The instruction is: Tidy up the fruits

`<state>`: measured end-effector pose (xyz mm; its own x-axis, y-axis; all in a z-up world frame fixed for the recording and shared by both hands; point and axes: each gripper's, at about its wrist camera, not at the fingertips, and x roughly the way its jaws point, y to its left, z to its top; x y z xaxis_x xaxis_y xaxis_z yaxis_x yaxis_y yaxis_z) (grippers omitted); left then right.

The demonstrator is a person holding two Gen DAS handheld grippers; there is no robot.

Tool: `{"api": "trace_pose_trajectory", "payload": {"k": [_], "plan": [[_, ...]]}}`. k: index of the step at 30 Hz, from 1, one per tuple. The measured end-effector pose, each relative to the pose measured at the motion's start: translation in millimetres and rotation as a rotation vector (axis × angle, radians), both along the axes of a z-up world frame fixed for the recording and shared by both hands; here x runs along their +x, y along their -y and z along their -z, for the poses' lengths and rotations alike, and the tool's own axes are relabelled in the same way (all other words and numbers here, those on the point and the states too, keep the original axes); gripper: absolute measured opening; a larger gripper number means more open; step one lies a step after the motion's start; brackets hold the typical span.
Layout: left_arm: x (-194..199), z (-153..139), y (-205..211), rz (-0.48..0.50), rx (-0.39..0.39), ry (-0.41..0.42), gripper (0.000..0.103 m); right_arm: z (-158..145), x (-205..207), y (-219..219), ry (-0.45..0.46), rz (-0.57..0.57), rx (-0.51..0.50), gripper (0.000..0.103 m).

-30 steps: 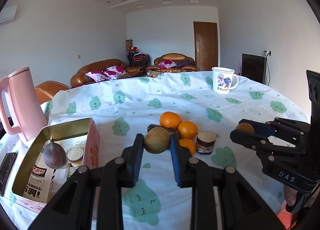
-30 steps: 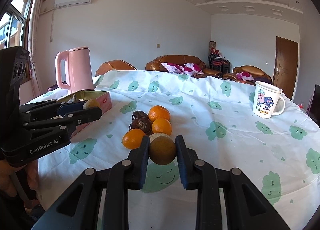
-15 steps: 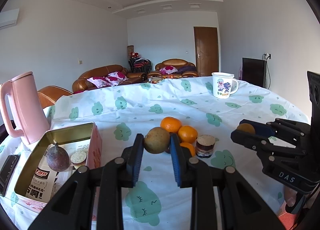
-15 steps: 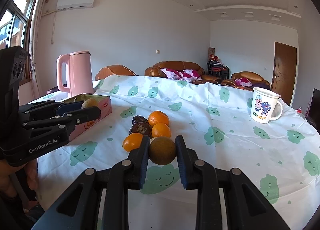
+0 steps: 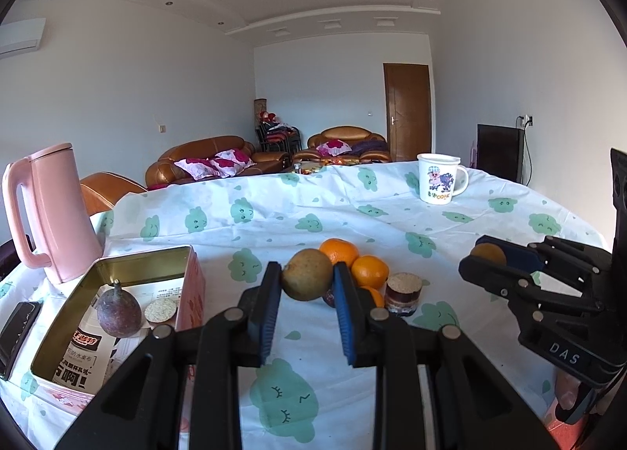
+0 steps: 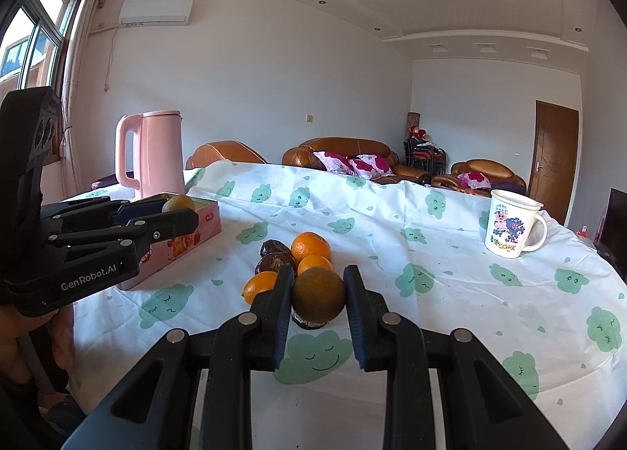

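Note:
My left gripper [image 5: 307,279] is shut on a green-brown round fruit [image 5: 307,279], held above the tablecloth to the right of the open pink tin [image 5: 192,277]. The tin holds a purple passion fruit [image 5: 118,313] and a cork-like disc [image 5: 160,309]. My right gripper [image 6: 318,295] is shut on a similar brown fruit [image 6: 318,295], just in front of the fruit pile. The pile has oranges [image 6: 310,247] and dark passion fruits [image 6: 275,248]; it also shows in the left wrist view [image 5: 339,252]. Each gripper shows in the other's view: the right one [image 5: 488,256], the left one [image 6: 178,207].
A pink kettle [image 5: 55,211] stands behind the tin. A white cartoon mug [image 6: 511,224] stands at the far right of the table. A small cork-lidded jar [image 5: 403,293] sits by the oranges. A dark phone [image 5: 17,328] lies at the left table edge.
Both grippers have lifted slightly with their fruits and tilted up, so the table sits lower in both views. Their grips have not changed.

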<state>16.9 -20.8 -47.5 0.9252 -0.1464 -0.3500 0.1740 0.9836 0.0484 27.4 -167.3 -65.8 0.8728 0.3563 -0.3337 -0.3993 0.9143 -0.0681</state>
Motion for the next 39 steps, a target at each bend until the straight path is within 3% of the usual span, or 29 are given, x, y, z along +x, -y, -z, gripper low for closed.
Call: {"api": "trace_pose_trajectory", "payload": {"k": [7, 23, 30, 39], "plan": [[-2.0, 0.1, -8.9, -0.016, -0.011, -0.017, 0.028, -6.3, 8.8, -7.2, -0.042, -0.005, -0.006, 0.028], [-2.6, -4.8, -45.4, -0.082, -0.049, -0.029, 0.028, -42.7, 22.9, -55.9, -0.026, -0.105, -0.045, 0.028], [0.4, -10.6, -86.6, -0.167, -0.083, -0.031, 0.028, -56.6, 31.9, -100.1, -0.022, -0.201, -0.070, 0.028], [7.9, -3.9, -148.4, -0.283, -0.124, -0.082, 0.028, -44.0, 49.8, -158.8, -0.087, -0.295, -0.101, 0.028]]}}
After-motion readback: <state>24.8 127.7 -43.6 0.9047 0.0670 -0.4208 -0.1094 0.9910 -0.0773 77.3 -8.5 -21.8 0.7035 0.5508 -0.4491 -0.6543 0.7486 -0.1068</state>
